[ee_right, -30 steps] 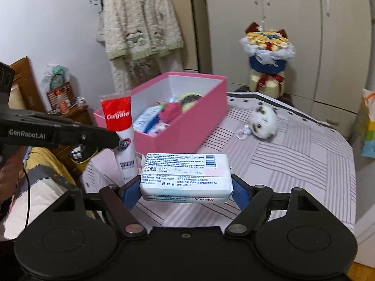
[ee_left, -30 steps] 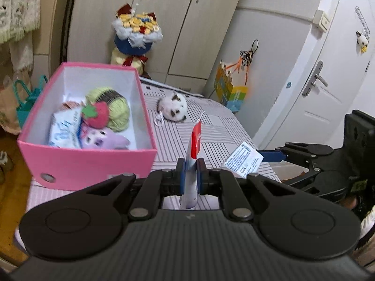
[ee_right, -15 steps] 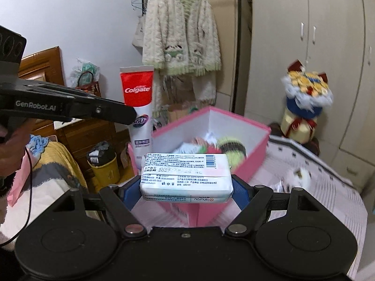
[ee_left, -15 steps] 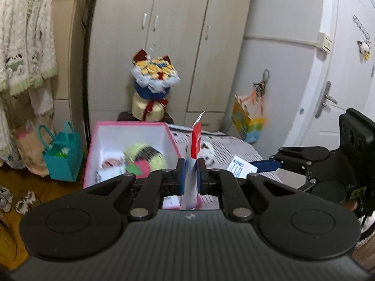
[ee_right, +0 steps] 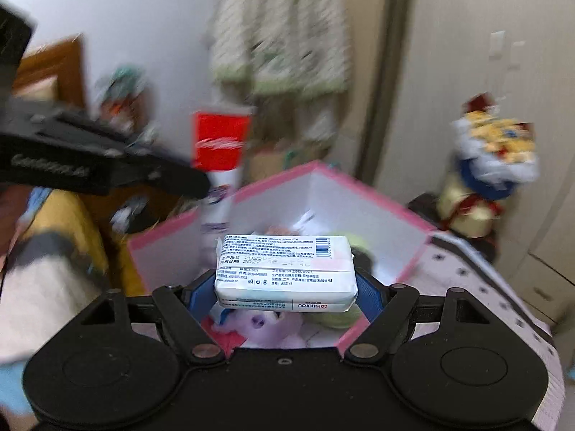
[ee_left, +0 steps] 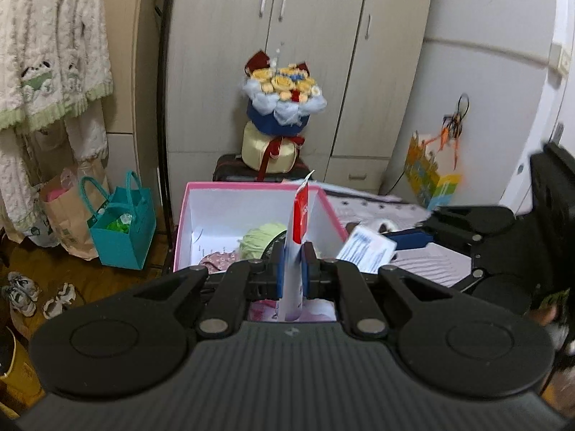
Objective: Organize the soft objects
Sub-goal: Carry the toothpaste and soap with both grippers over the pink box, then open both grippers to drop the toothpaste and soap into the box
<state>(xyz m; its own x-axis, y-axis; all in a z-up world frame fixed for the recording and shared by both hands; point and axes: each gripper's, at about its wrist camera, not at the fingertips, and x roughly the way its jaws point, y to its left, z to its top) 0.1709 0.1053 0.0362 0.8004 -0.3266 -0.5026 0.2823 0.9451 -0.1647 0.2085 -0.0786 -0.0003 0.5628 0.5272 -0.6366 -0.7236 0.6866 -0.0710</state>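
Hovering over the pink box (ee_right: 377,208) now, rigid card walls, white inside, already holding plush: green yarn ball (ee_left: 260,239), purple soft toy (ee_right: 267,327). Next in size, tissue pack (ee_right: 285,274), squashy plastic-wrapped brick, pinched end to end across the wide-spread right gripper (ee_right: 285,287). Should be lowered deep before letting go, clear of the rim. Smallest, toothpaste tube (ee_left: 298,248), slick and flat, clamped upright between the nearly closed pads of the left gripper (ee_left: 291,269), just left of the pack; best released singly, laid flat.
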